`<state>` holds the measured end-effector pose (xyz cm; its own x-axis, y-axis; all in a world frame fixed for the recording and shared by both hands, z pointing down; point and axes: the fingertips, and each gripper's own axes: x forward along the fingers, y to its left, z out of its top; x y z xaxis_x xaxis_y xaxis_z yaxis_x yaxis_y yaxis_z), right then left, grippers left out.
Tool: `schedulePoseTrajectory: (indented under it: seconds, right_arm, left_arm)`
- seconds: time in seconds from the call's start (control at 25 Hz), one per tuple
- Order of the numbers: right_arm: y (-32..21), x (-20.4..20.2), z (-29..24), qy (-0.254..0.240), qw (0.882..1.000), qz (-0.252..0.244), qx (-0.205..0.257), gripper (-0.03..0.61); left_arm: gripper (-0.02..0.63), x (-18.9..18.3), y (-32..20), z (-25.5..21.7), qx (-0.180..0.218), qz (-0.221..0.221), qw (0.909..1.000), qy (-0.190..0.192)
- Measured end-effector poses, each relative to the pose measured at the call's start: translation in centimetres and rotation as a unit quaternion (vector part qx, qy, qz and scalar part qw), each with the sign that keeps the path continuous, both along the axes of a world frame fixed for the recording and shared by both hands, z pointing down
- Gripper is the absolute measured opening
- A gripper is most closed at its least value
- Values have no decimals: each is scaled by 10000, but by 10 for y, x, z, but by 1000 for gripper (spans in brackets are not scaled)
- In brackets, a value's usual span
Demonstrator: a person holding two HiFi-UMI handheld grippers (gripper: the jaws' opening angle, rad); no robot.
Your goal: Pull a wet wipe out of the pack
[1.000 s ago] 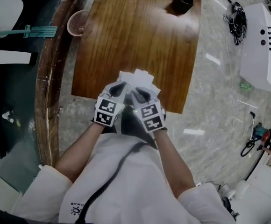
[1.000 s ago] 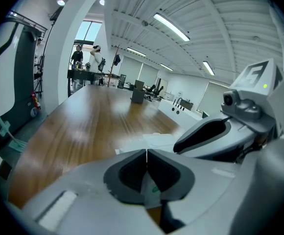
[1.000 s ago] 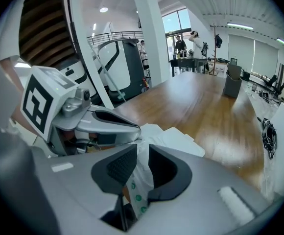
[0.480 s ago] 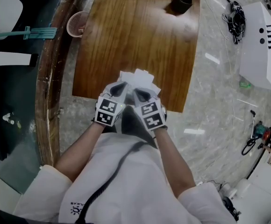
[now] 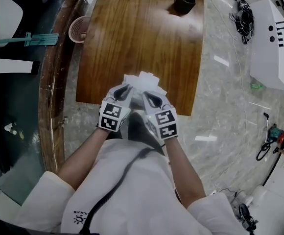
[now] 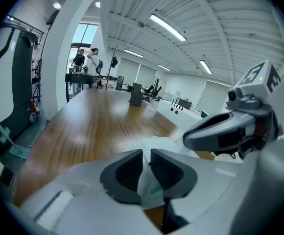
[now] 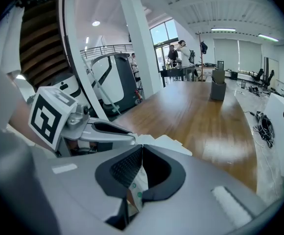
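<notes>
The white wet wipe pack point(image 5: 143, 81) lies at the near edge of the wooden table point(image 5: 132, 33), with both grippers on it. My left gripper point(image 5: 124, 90) is at its left side. Its jaws have just been opening and stand a little apart, with white pack film point(image 6: 150, 184) carrying a green mark between them point(image 6: 146, 153). My right gripper point(image 5: 150, 99) is at the pack's right side. In the right gripper view its jaw tips point(image 7: 141, 148) meet, and white film with green print point(image 7: 138, 181) is pinched behind them. Most of the pack is hidden under the grippers.
A dark container point(image 5: 183, 1) stands at the table's far end. A pink basket point(image 5: 78, 27) sits by the table's left edge. On the marble floor to the right are a white machine point(image 5: 272, 38) and tangled cables point(image 5: 245, 18). People stand far off point(image 7: 176, 53).
In the head view my right gripper has shifted slightly toward me and to the right, with its marker cube turned a little. The left gripper and the pack stay where they were.
</notes>
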<state>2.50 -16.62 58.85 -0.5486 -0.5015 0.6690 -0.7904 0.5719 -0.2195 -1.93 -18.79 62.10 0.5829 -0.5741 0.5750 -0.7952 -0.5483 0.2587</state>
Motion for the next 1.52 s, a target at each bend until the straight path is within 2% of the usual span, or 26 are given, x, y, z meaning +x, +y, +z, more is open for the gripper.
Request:
schedulePoseTrajectory:
  seconds: [0.12, 0.24, 0.64, 1.52]
  right_arm:
    - [1, 2, -9, -143, 9997, 119, 129, 12]
    - [2, 6, -17, -180, 9993, 168, 280, 12]
    - [9, 11, -40, -312, 9967, 374, 654, 12]
    - [12, 15, -105, -629, 9823, 838, 1555, 12]
  left_arm:
    - [98, -1, 2, -7, 16, 37, 9999, 100]
    - [106, 0, 3, -20, 120, 77, 9997, 193]
    - [106, 7, 8, -62, 505, 242, 9975, 427]
    - [80, 8, 12, -122, 1137, 513, 9908, 521]
